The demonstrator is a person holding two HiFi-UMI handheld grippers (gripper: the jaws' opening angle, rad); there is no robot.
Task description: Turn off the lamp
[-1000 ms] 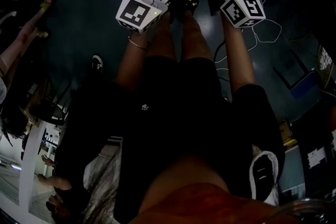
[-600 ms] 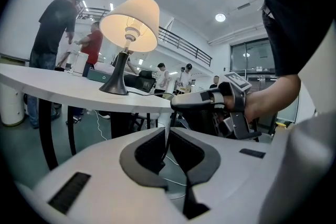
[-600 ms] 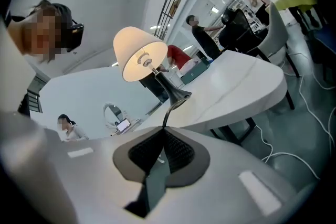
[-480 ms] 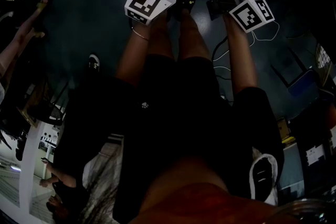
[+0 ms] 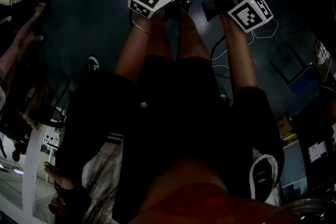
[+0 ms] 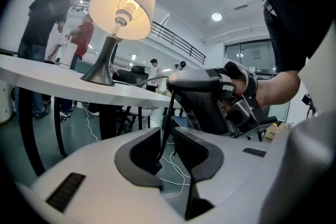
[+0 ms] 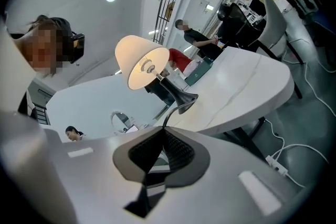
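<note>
Lamp: the lamp stands on the white counter, seemingly near the edge, and it is lit.
Cord: a thin dark cord runs from the lamp base out to both tongs.
Right tongs: the right tongs are together and clamped on the cord, which rises from their tips straight to the base.
Left tongs: the left tongs stand apart. The cord passes through the gap close to one pad and is not pinched.
Switch: no view shows one. It is probably an inline switch somewhere along the cord, so it still has to be found.
Risk, tipping: the stretch between the right tongs and the base looks short and fairly straight. A tug on it could drag the lamp to the counter edge or topple it, since the base is small and the shade sits high.
Risk, slipping: the cord is thin and lies off-centre in the open left tongs. They could close beside it and grip nothing.
Risk, wrong spot: squeezing bare cord switches nothing, and the lamp would stay lit.
Risk, aim: the head view is dark and takes in legs and floor, not the cord. Placement depends on feel, which makes a miss likelier.
</note>
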